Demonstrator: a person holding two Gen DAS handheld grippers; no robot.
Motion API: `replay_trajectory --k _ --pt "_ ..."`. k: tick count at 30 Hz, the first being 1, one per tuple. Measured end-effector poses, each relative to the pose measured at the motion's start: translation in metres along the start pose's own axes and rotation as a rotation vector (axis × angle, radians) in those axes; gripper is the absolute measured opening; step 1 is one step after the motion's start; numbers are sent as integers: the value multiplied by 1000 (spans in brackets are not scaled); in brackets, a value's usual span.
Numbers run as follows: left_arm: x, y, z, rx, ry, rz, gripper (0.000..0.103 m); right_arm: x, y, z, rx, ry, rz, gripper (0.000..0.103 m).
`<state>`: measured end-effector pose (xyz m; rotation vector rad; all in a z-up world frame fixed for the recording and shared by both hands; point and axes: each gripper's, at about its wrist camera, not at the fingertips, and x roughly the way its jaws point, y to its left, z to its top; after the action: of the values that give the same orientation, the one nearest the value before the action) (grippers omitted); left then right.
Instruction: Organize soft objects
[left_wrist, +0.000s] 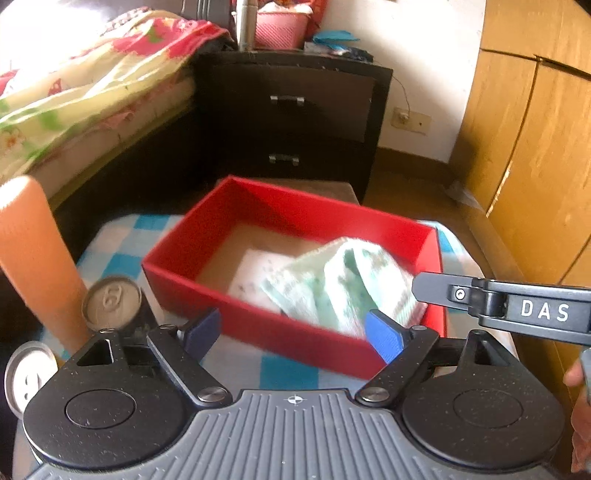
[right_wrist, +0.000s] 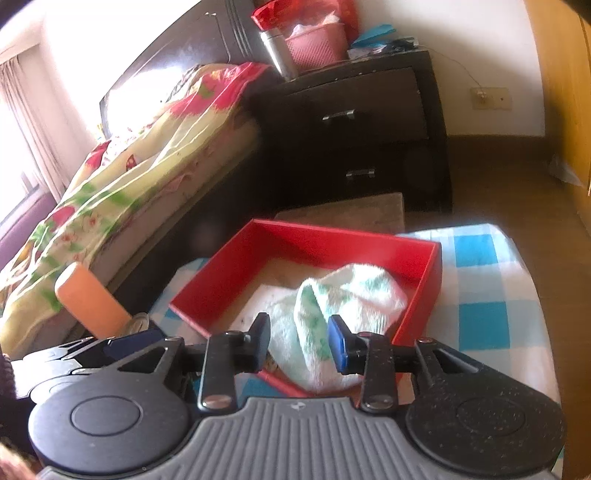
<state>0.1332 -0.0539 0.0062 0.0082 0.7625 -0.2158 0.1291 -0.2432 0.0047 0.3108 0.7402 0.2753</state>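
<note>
Towel (left_wrist: 343, 284) position is the governing relation: the green-and-white folded cloth is lying inside the red box (left_wrist: 258, 206), against the box's near-right corner, with 1 fold draping over the near wall as the right wrist view is showing it (right_wrist: 325, 332). A second, flatter white cloth (left_wrist: 251, 273) is lying on the box floor, left of the towel.

Relative to the red box, the left gripper (left_wrist: 291, 332) is standing at the near wall, its 2 blue pads wide apart and gripping nothing; the towel is lying ahead and to the right of its centre line. The right gripper (right_wrist: 299, 339) is standing at the near-right corner of the box, its jaws parted by a narrow gap. The towel's draped fold is showing in that gap, but the pads are not visibly pressing on it, so the cloth is judged released.

The towel's long axis is running roughly from the box's near wall toward its far-right corner. The right gripper is the nearer unit for any further tucking.
</note>
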Motion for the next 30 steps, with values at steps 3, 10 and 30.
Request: replay_trajectory --k 3,10,30 --pt "-6 4 -10 -9 20 -16 84 -9 -1 -10 6 12 -2 15" --pt "-14 7 -31 -2 62 -32 84 -28 -6 -32 14 37 -3 17" --pt "-39 -21 -85 101 120 -85 86 -69 -16 -71 72 60 -6 19"
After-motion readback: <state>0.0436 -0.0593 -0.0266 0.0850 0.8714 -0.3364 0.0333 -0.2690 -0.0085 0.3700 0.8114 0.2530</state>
